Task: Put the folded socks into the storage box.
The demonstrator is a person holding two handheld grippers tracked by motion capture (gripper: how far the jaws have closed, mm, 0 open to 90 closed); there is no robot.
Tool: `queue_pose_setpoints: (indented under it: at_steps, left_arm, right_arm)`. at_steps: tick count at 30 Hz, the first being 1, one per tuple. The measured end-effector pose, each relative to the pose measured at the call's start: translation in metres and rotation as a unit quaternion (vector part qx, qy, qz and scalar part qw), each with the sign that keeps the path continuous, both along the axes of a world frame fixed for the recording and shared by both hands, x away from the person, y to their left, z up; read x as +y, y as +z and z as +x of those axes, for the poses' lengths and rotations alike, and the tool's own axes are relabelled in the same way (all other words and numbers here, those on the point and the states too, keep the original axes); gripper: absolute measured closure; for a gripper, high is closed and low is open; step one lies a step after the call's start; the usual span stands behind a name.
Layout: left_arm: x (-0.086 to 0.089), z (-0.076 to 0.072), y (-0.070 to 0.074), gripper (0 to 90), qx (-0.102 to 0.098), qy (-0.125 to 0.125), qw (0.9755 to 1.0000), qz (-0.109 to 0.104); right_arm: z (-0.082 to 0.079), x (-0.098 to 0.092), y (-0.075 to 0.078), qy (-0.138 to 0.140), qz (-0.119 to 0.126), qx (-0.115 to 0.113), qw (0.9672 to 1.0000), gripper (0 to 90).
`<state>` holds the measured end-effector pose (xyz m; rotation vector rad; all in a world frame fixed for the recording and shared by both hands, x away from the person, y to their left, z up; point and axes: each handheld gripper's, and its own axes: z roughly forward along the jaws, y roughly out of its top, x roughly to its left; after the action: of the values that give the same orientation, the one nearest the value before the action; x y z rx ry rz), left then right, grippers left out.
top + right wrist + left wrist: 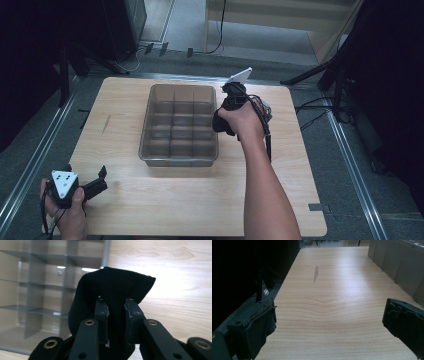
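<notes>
My right gripper (226,111) hangs above the table just off the right wall of the grey divided bin (179,161). It is shut on a black cloth item (115,282), which bulges above the jaws and folds over to the right. In the high view the black cloth item (221,125) hangs under the hand. The bin's empty compartments (37,277) lie to the left below it. My left gripper (102,180) rests low at the table's front left corner. In its own view the left gripper (329,315) is open, with bare wood between the pads.
The wooden table (150,200) carries a dark scuff mark (316,273) on its left part. The bin's outer wall (397,265) rises at the right of the left gripper view. Dark stands and cables surround the table on the floor.
</notes>
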<state>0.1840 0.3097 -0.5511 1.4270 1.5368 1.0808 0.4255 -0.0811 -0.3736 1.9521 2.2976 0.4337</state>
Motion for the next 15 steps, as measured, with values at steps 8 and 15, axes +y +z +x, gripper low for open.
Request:
queue_pose_setpoints:
  at_steps: [8,15]
  left_arm:
    - [0.0,0.0,0.0,0.0,0.002,0.004,1.0,0.001]
    - [0.0,0.0,0.0,0.0,0.002,0.004,1.0,0.0]
  right_arm:
    - [0.002,0.029,-0.004,0.017,0.015,0.003,0.9997,75.1]
    - [0.004,0.043,-0.011,0.027,0.038,0.012,0.9988,75.1]
